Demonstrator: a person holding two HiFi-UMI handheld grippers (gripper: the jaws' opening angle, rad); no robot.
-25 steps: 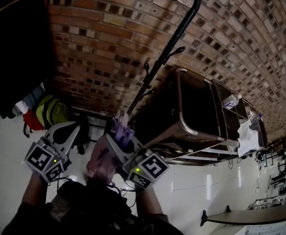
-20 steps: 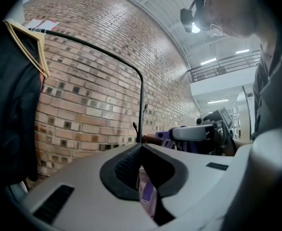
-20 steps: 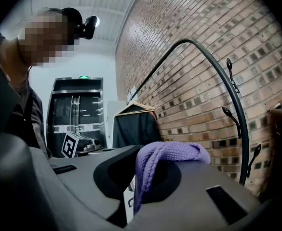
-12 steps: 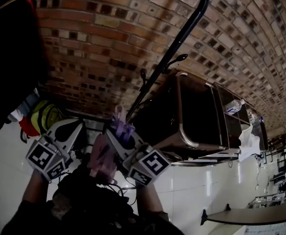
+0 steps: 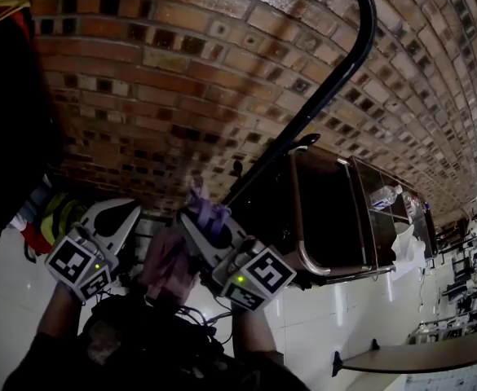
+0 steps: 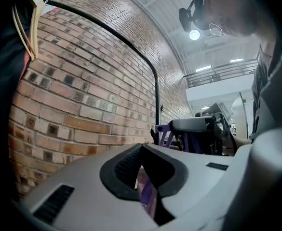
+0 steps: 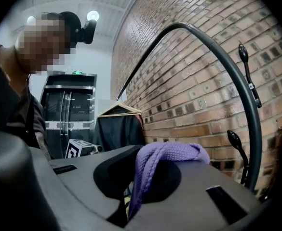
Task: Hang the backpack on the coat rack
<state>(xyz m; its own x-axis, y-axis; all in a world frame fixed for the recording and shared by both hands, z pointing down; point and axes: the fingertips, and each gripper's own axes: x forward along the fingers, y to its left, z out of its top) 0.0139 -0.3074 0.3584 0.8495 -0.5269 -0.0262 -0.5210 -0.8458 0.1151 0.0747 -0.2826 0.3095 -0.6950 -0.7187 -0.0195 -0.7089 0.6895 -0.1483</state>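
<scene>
The backpack (image 5: 167,261) is pinkish with purple woven straps and hangs between my two grippers, low in the head view. My right gripper (image 5: 192,215) is shut on a purple strap loop (image 7: 172,153), which bulges out above its jaws. My left gripper (image 5: 129,212) is beside it to the left, jaws together on a thin purple strap (image 6: 148,195). The coat rack (image 5: 320,96) is a black curved pole with knobbed hooks (image 7: 244,57) against the brick wall, just beyond and right of both grippers. Much of the backpack's body is hidden under the grippers.
A brick wall (image 5: 165,80) fills the view ahead. Dark clothes on a wooden hanger (image 7: 119,124) hang at the left. A yellow-green and red bag (image 5: 55,218) lies on the white floor by the wall. A dark cabinet with a chrome frame (image 5: 328,218) stands right of the rack.
Both grippers have carried the backpack toward the wall and the coat rack. The pole and hooks now look larger and closer. The grips have not changed.
</scene>
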